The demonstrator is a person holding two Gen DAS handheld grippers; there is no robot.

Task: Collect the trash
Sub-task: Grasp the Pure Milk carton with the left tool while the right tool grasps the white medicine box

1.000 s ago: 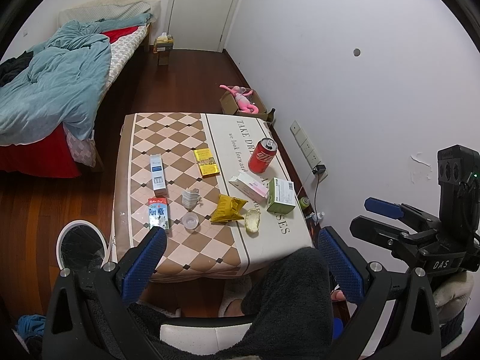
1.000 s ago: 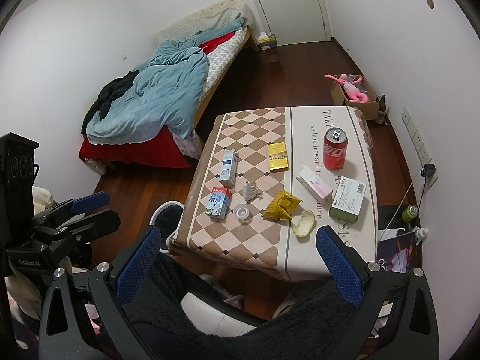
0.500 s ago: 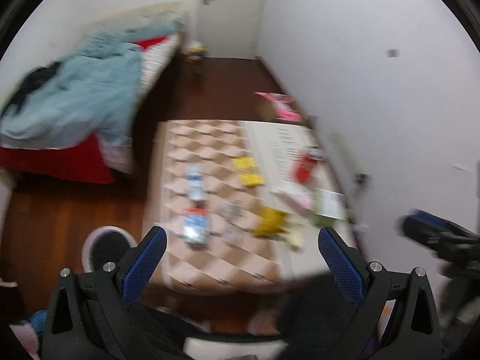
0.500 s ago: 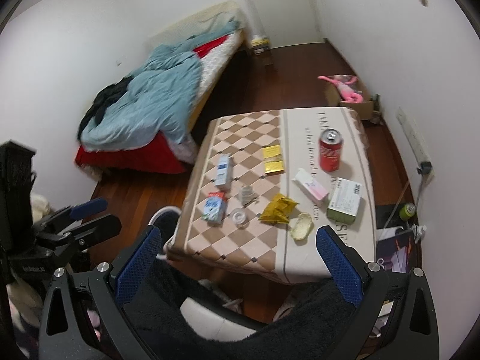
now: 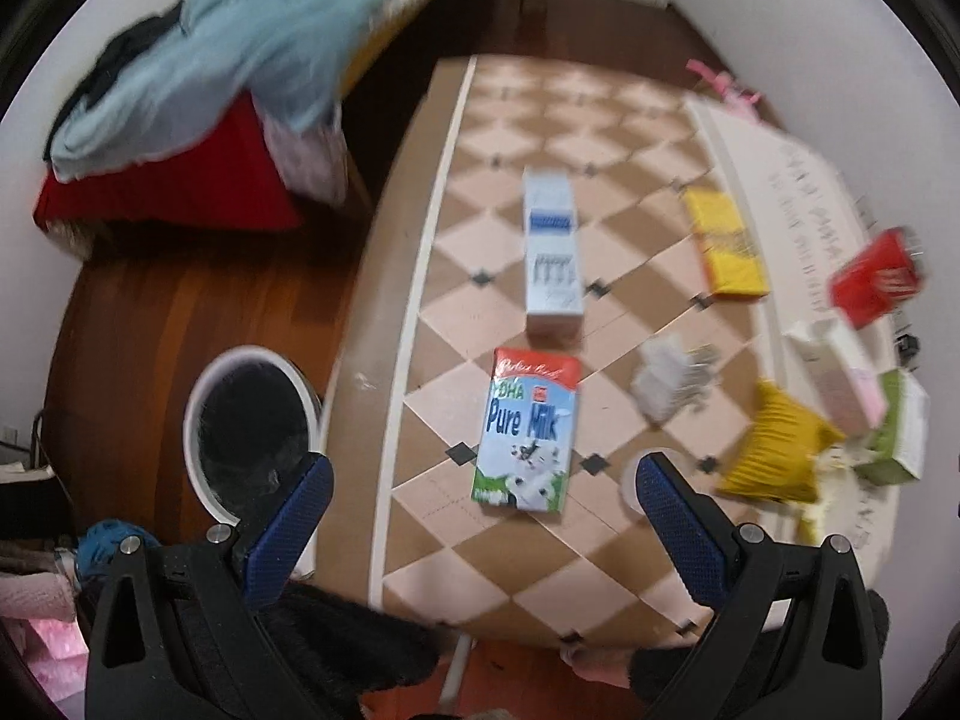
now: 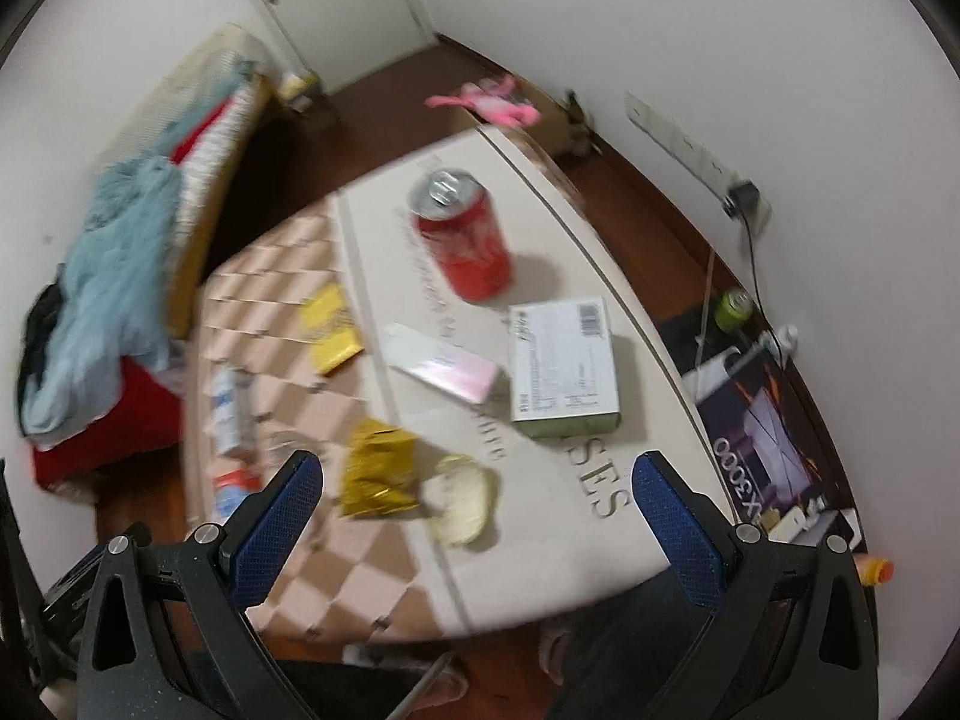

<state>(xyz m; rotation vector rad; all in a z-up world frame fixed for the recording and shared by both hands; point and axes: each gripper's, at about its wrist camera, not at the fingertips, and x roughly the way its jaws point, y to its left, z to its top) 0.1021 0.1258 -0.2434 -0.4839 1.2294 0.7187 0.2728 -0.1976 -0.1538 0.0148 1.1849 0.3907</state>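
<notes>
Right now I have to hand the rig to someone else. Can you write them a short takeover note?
Left tongs: open, empty, above the Pure Milk carton.
Right tongs: open, empty, above the gold wrapper.
Still on the table: red can, green box, pink-white box, yellow packet, blue-white carton.
Bin: on the floor left of the table.
Done: nothing looks collected yet.
Left: everything.

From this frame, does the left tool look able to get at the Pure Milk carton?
Probably yes. The left tool is open, and the Pure Milk carton lies flat on the table just ahead between its fingers, with nothing on top of it or in between. The bin stands off to the side.
</notes>
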